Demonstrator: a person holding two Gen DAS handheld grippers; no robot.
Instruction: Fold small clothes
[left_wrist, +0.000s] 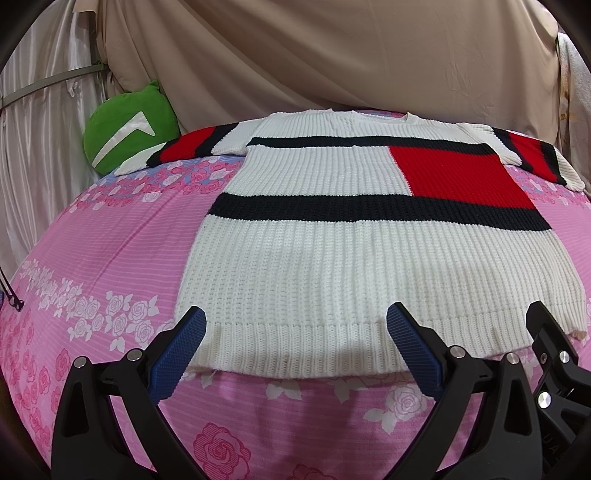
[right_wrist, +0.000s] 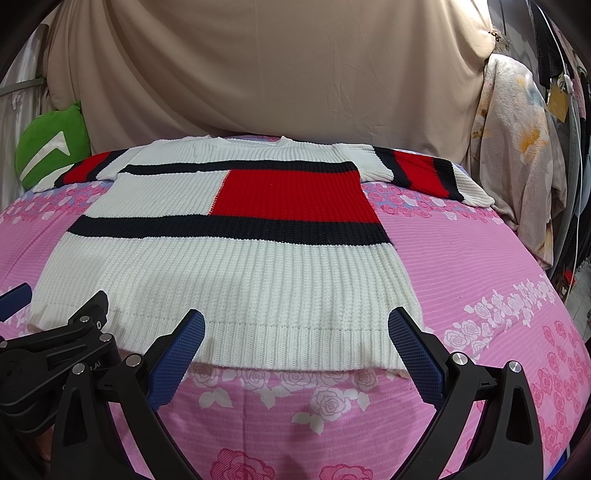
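Observation:
A white ribbed knit sweater (left_wrist: 314, 266) with black stripes and a red block lies flat on the bed, both sleeves spread out, hem toward me. My left gripper (left_wrist: 297, 317) stands open just above the hem's left part, nothing between its blue pads. The same sweater (right_wrist: 236, 280) fills the right wrist view. My right gripper (right_wrist: 295, 319) is open over the hem's right part, holding nothing. The two grippers sit side by side; the right one's black frame (left_wrist: 550, 354) shows at the left view's right edge, and the left one's frame (right_wrist: 70, 343) at the right view's left edge.
A pink rose-print bedsheet (left_wrist: 110, 266) covers the bed. A green cushion (left_wrist: 129, 129) rests at the back left. Beige drapes (right_wrist: 277, 74) hang behind. A floral blanket (right_wrist: 517, 147) and hanging clothes stand at the right edge of the bed.

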